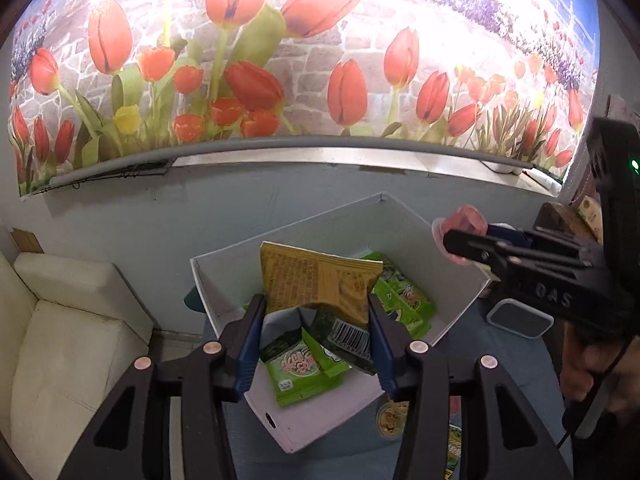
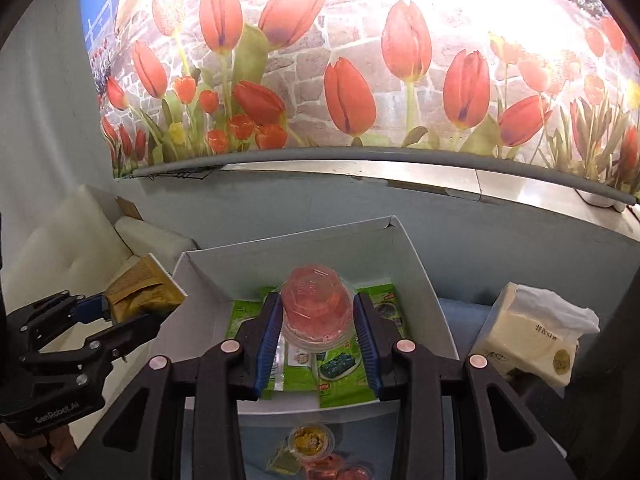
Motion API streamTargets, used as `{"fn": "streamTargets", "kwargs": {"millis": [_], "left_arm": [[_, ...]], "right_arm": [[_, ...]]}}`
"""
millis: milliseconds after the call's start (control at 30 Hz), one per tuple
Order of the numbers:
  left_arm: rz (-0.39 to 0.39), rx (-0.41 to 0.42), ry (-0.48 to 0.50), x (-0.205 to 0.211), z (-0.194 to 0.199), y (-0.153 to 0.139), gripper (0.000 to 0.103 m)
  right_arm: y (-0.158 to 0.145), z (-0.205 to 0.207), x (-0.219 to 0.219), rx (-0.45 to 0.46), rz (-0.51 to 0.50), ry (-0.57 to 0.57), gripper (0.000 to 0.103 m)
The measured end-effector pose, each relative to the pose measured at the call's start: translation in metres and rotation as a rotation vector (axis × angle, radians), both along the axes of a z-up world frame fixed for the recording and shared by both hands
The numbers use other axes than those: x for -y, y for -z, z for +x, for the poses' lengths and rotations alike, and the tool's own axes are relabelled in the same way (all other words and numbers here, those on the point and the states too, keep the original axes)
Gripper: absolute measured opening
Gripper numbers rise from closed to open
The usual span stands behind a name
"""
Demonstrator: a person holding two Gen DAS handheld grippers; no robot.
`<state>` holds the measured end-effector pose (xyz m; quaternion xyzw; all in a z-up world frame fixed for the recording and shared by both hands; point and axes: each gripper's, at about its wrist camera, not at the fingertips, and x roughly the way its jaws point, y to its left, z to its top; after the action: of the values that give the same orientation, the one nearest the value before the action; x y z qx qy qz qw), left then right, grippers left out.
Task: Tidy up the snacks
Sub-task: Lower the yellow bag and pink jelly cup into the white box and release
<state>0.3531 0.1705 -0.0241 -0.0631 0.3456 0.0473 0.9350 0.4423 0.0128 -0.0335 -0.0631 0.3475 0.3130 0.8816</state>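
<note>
Two tongs busy, both loaded. Your left tongs (image 1: 316,320) pinching yellow snack bag (image 1: 320,284), held upright over white box (image 1: 420,232). Your right tongs (image 2: 318,320) clamped on pink jelly cup (image 2: 316,304), also hovering above box. Green snack packs (image 1: 296,372) lying flat on box bottom. Tissue pack (image 2: 532,340) sits on worktop (image 1: 500,344) just right of box. Yellow jelly cup (image 2: 312,440) on worktop near box's front wall.

- The box (image 1: 400,232) looks like white matt cardboard.
- The yellow snack bag (image 1: 316,280) is crinkled glossy foil.
- The pink jelly cup (image 2: 316,308) is clear, shiny plastic.
- The tissue pack (image 2: 532,340) has soft plastic wrap.
</note>
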Motion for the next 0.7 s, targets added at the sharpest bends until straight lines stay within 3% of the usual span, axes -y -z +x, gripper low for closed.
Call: {"fn": "streamTargets", "kwargs": {"millis": [167, 233, 267, 300, 367, 433, 633, 700], "left_arm": [[0.015, -0.023, 0.003, -0.005, 0.010, 0.015, 0.059], [0.003, -0.008, -0.008, -0.009, 0.009, 0.017, 0.095], [0.012, 0.010, -0.014, -0.009, 0.007, 0.017, 0.101], [0.026, 0.035, -0.024, -0.010, 0.005, 0.016, 0.103], [0.023, 0.019, -0.026, -0.013, 0.006, 0.018, 0.103], [-0.037, -0.008, -0.010, -0.018, 0.008, 0.020, 0.103], [-0.093, -0.044, -0.025, -0.020, 0.009, 0.020, 0.103], [-0.080, -0.034, -0.028, -0.017, 0.007, 0.017, 0.103]], "right_arm": [[0.009, 0.020, -0.002, -0.053, 0.029, 0.003, 0.041], [0.011, 0.025, -0.001, -0.068, 0.045, 0.007, 0.060], [0.010, 0.026, -0.001, -0.054, 0.042, 0.028, 0.085], [0.008, 0.026, 0.000, -0.033, 0.042, 0.056, 0.093], [0.002, 0.026, 0.006, -0.024, 0.096, 0.055, 0.093], [-0.002, 0.026, 0.008, -0.042, 0.129, 0.050, 0.093], [-0.004, 0.019, 0.002, -0.015, 0.069, 0.041, 0.094], [-0.002, 0.014, 0.002, 0.001, 0.050, 0.044, 0.103]]}}
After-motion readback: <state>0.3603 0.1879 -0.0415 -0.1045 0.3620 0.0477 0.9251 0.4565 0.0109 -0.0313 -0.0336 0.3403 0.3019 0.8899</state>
